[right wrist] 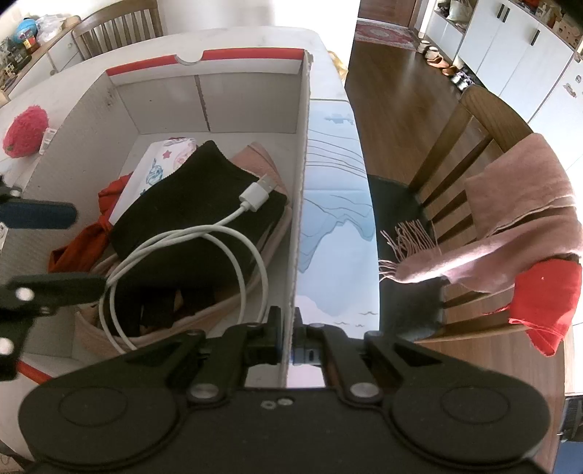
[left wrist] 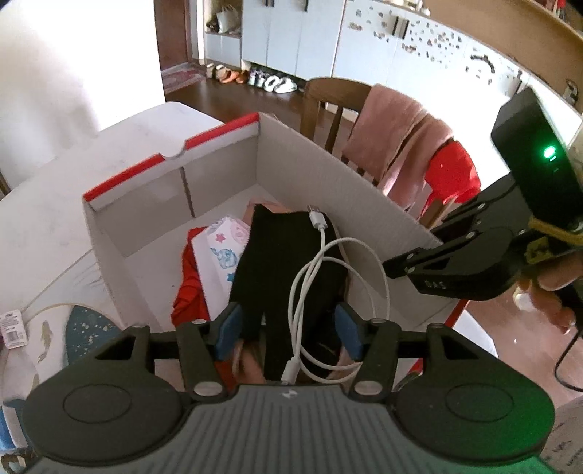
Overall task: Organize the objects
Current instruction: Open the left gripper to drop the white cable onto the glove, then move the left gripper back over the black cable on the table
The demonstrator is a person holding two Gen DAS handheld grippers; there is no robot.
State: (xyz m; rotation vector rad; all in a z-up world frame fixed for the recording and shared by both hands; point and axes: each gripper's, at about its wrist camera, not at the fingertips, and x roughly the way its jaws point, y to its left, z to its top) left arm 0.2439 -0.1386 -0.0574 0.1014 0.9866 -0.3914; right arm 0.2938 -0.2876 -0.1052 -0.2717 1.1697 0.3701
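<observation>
A white cardboard box (left wrist: 291, 160) with a red rim stands on the table; it also shows in the right wrist view (right wrist: 251, 98). Inside lie a black cloth (left wrist: 288, 251) (right wrist: 204, 193), a coiled white USB cable (left wrist: 328, 269) (right wrist: 204, 237), a star-printed white pack (left wrist: 222, 248), red fabric (left wrist: 189, 288) and a pink item (right wrist: 262, 156). My left gripper (left wrist: 288, 328) is open over the box, its blue pads either side of the cloth and cable. My right gripper (right wrist: 288, 339) is shut on the box's right wall (right wrist: 297, 218); it shows at the right of the left wrist view (left wrist: 391, 268).
A wooden chair (right wrist: 466, 146) beside the table carries a pink scarf (right wrist: 517, 204) and red cloth (right wrist: 546, 306). A fuzzy red toy (right wrist: 25, 131) lies left of the box. A second chair (right wrist: 116, 25) stands behind. A patterned mat (left wrist: 87, 328) lies at the near left.
</observation>
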